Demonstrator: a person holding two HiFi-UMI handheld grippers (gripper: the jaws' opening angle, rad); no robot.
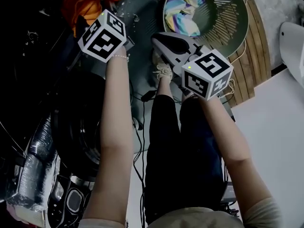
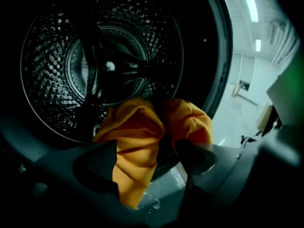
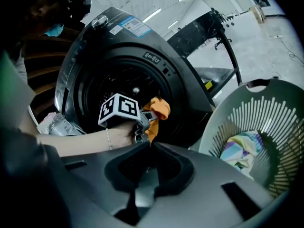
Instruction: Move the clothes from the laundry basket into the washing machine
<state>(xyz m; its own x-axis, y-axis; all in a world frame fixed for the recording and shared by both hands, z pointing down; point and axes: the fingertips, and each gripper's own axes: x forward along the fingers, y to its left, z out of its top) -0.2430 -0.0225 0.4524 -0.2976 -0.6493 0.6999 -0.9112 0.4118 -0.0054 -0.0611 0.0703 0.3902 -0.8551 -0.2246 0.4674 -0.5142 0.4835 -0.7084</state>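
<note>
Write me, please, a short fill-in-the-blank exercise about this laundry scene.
The orange garment lies in the doorway of the ____. The left hand-held gripper has its jaws ____ on either side of it. The right hand-held gripper, jaws shut, holds ____. The pastel striped garment lies in the ____.
Missing words: washing machine; open; nothing; laundry basket.

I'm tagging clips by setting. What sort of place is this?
Likely a laundry station set up in a big workshop-like hall, not a home: a front-loading washer, a slatted basket beside it, and ceiling strip lights over a wide bare floor.
</note>
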